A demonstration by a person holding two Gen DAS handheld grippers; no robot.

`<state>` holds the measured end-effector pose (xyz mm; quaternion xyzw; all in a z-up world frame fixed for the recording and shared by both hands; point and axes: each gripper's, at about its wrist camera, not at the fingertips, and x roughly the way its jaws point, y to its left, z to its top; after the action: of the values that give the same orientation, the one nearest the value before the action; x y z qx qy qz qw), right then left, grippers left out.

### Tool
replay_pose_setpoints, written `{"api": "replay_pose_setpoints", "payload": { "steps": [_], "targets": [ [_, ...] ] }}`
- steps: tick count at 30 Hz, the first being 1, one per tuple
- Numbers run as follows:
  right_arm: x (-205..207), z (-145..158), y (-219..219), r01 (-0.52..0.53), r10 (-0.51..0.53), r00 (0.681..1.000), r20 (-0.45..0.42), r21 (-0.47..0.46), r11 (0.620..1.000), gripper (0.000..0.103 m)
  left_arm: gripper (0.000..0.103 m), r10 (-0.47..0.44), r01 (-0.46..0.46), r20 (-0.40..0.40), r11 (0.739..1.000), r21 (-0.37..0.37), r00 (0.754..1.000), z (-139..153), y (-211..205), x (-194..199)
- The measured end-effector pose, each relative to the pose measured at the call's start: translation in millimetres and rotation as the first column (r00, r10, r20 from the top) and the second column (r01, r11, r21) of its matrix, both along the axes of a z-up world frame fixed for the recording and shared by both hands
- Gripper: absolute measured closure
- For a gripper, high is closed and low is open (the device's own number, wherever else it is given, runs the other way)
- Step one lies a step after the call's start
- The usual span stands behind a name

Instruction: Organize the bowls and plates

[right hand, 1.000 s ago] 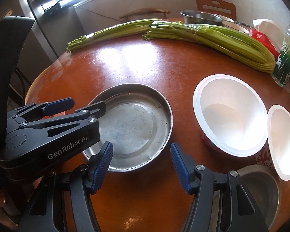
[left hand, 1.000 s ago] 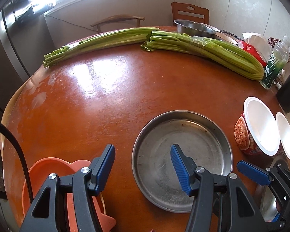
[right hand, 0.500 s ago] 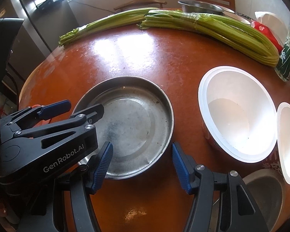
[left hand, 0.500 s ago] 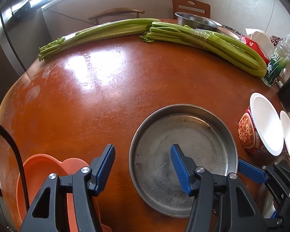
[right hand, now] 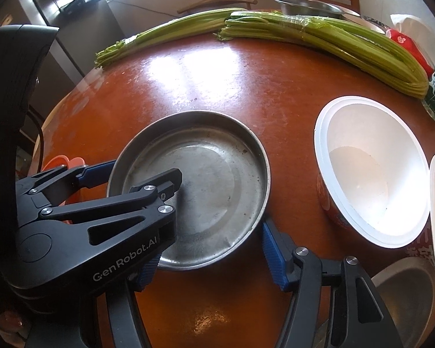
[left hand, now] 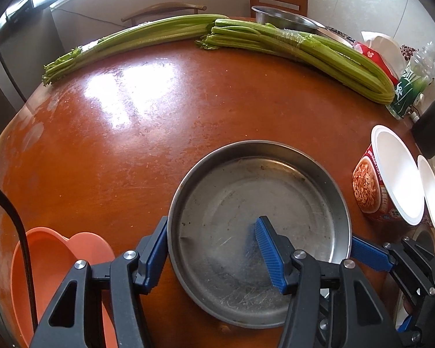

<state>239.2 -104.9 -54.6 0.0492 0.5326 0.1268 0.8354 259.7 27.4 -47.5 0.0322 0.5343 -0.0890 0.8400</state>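
Observation:
A round steel plate (left hand: 258,203) lies on the red-brown table; it also shows in the right wrist view (right hand: 206,185). My left gripper (left hand: 210,249) is open and straddles the plate's left rim, one finger outside, one over the plate's floor. My right gripper (right hand: 211,256) is open at the plate's near rim, and its blue fingertip shows in the left wrist view at the plate's right edge. Orange plastic bowls (left hand: 58,275) sit at the near left. Two white-lined paper bowls (right hand: 374,179) stand to the right. A steel bowl (right hand: 406,290) sits at the near right.
Two long celery bundles (left hand: 298,49) lie across the far side of the table. A steel basin (left hand: 284,18), a red packet (left hand: 374,58) and a green-labelled bottle (left hand: 411,87) stand at the far right. Chairs stand behind the table.
Both grippers have moved forward to the steel plate. The left gripper's fingers now straddle its left rim, and the right gripper has closed in on its near rim.

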Motion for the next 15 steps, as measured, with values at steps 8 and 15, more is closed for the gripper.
{"api": "replay_pose_setpoints", "payload": {
  "steps": [8,15],
  "targets": [
    [-5.0,9.9,-5.0,0.0,-0.002,0.999,0.037,0.042,0.999,0.038,0.048,0.024,-0.022,0.044,0.999,-0.029,0.999,15.3,6.2,-6.5],
    [-16.4,19.7,-10.4,-0.008,0.004,0.999,0.053,0.087,0.996,0.038,0.048,0.046,-0.042,0.073,0.998,-0.056,0.996,31.9,9.6,-20.9]
  ]
}}
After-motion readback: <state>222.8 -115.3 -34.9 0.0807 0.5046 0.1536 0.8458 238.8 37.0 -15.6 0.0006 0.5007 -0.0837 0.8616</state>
